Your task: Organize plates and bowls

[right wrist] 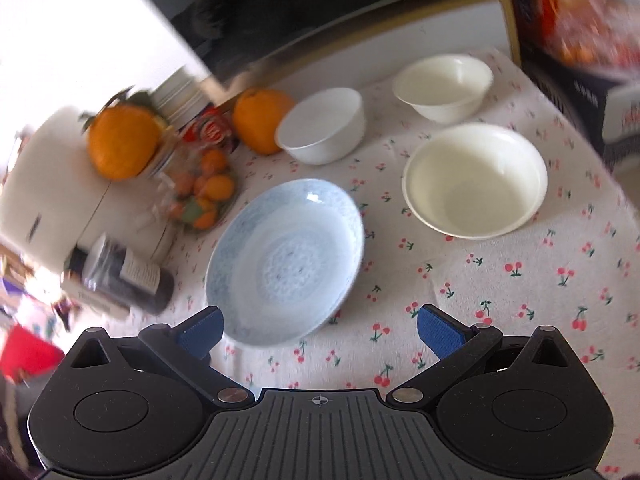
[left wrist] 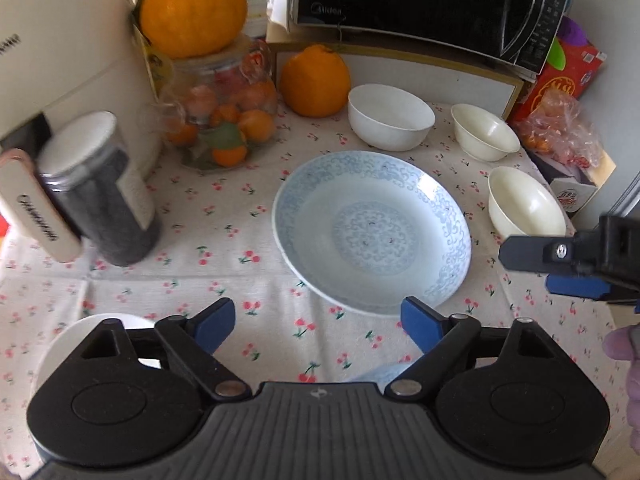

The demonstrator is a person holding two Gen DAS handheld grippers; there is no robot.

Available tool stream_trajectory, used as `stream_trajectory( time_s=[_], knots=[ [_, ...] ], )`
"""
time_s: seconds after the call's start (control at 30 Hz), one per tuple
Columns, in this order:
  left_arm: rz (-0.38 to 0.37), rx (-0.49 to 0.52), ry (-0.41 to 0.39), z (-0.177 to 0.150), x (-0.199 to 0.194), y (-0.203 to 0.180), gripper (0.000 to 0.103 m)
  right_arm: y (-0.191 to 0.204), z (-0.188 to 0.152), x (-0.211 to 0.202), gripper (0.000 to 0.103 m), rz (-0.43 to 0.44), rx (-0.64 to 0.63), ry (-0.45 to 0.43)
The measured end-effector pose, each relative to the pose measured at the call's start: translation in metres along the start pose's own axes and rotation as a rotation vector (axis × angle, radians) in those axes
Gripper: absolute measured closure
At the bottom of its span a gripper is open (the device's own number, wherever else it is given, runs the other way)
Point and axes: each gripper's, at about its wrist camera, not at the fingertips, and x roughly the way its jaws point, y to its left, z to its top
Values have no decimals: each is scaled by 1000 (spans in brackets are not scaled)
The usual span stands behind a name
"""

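A pale blue patterned plate (left wrist: 372, 228) (right wrist: 286, 260) lies mid-table on the cherry-print cloth (left wrist: 248, 208). Behind it stands a white bowl (left wrist: 390, 116) (right wrist: 324, 126). To its right stand two cream bowls, one farther (left wrist: 484, 132) (right wrist: 444, 84) and one nearer (left wrist: 524, 204) (right wrist: 474, 178). My left gripper (left wrist: 318, 320) is open just short of the plate's near rim, with nothing between its fingers. My right gripper (right wrist: 320, 324) (left wrist: 532, 270) is open too, hovering by the plate's right side and the nearer cream bowl. A white round dish (left wrist: 80, 340) is partly hidden under my left gripper.
On the left are a glass jar of small oranges (left wrist: 224, 120), a dark canister (left wrist: 100, 196) and a white appliance (left wrist: 60, 60). A large orange fruit (left wrist: 314, 80) and a microwave (left wrist: 420, 4) stand at the back. A red box (left wrist: 560, 80) and a plastic bag (left wrist: 560, 132) crowd the right edge.
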Motion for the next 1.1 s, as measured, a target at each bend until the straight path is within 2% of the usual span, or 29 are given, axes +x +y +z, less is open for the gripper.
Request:
stream_trajectory(
  time_s=[0.17, 0.4, 0.73, 1.03, 1.1],
  knots=[
    [-22, -26, 15, 9, 17, 5, 22, -15, 10, 17, 0, 40, 120, 13],
    [-38, -77, 24, 16, 34, 15, 31, -21, 16, 36, 1, 38, 174, 17],
    [-64, -99, 9, 23, 47, 21, 40, -29, 20, 53, 3, 40, 261, 2],
    [-81, -97, -12, 26, 59, 24, 54, -36, 19, 61, 11, 37, 311, -15],
    [-85, -104, -10, 26, 61, 25, 57, -37, 18, 62, 17, 35, 312, -16]
  ],
)
